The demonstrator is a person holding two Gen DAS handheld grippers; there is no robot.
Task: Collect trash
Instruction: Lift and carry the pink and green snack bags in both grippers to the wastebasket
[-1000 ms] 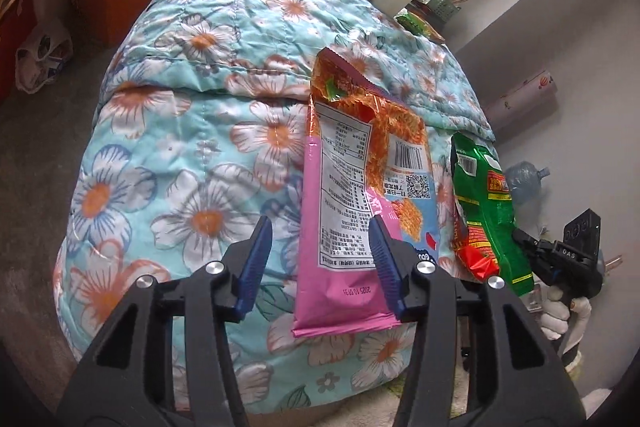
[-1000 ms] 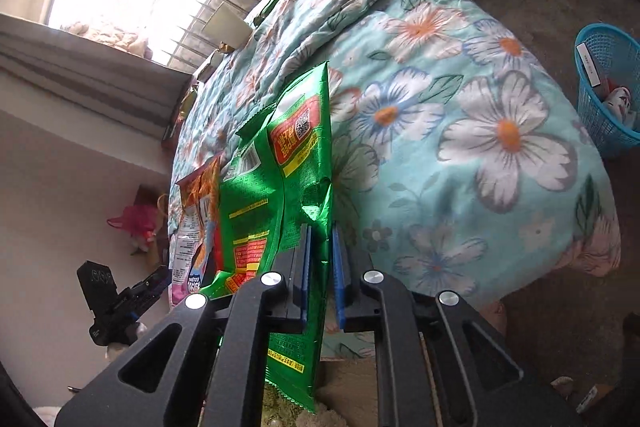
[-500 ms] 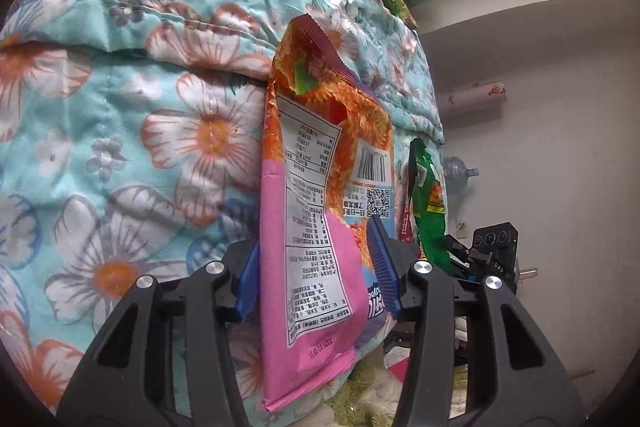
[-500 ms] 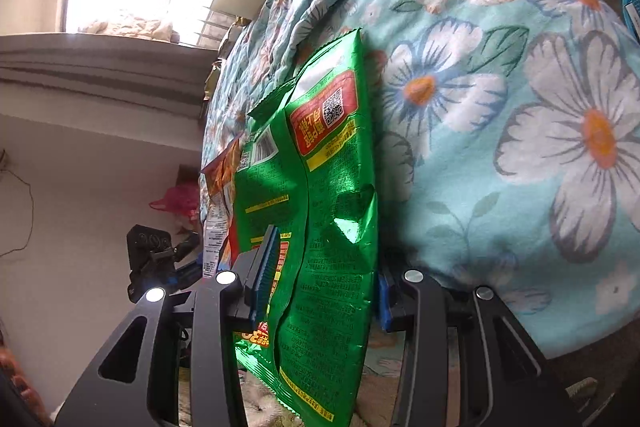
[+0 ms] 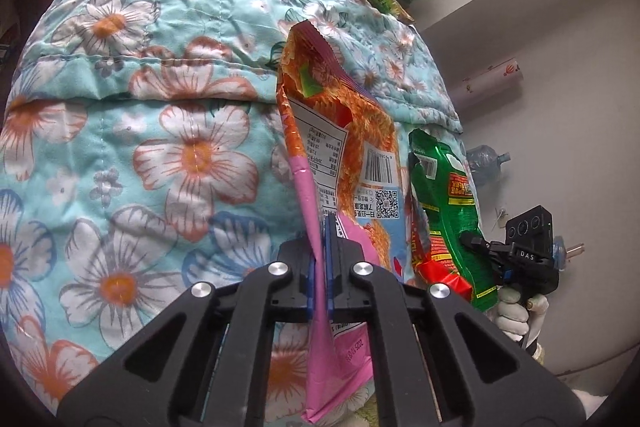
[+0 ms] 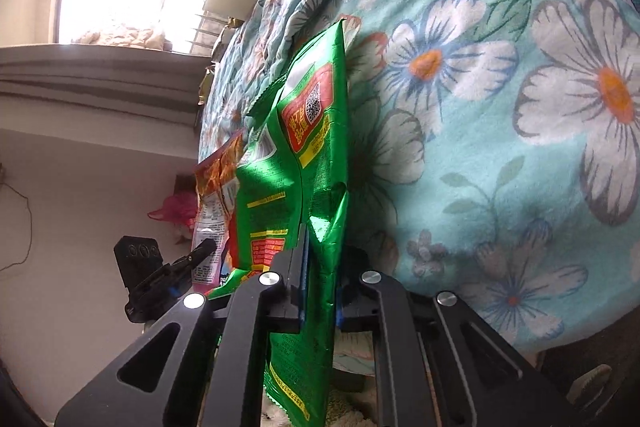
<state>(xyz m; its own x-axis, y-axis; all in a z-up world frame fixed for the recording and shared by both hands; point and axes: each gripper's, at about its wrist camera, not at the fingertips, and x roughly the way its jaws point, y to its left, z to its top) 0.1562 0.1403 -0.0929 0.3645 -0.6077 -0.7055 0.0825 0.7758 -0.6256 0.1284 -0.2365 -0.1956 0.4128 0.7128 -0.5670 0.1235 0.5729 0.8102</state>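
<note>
Floral quilt (image 5: 168,115) fills both frames. My left gripper (image 5: 320,263) pinches the pink-orange wrapper (image 5: 352,147) at centre; my right gripper (image 6: 320,283) clamps the green wrapper (image 6: 308,155), centre-left.

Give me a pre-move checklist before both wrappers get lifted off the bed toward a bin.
1. Left gripper shut on the pink and orange wrapper: ok.
2. Right gripper shut on the green wrapper: ok; its fingers pinch the foil.
3. Wrappers apart from each other: ok; they hang side by side in the left wrist view.
4. Wrappers free of the floral quilt: cannot tell; both lie close against it.
5. Wrappers empty, so nothing spills: cannot tell; the pink one's torn top gapes open.
6. Bin located: not ok; none is clearly in view.
</note>
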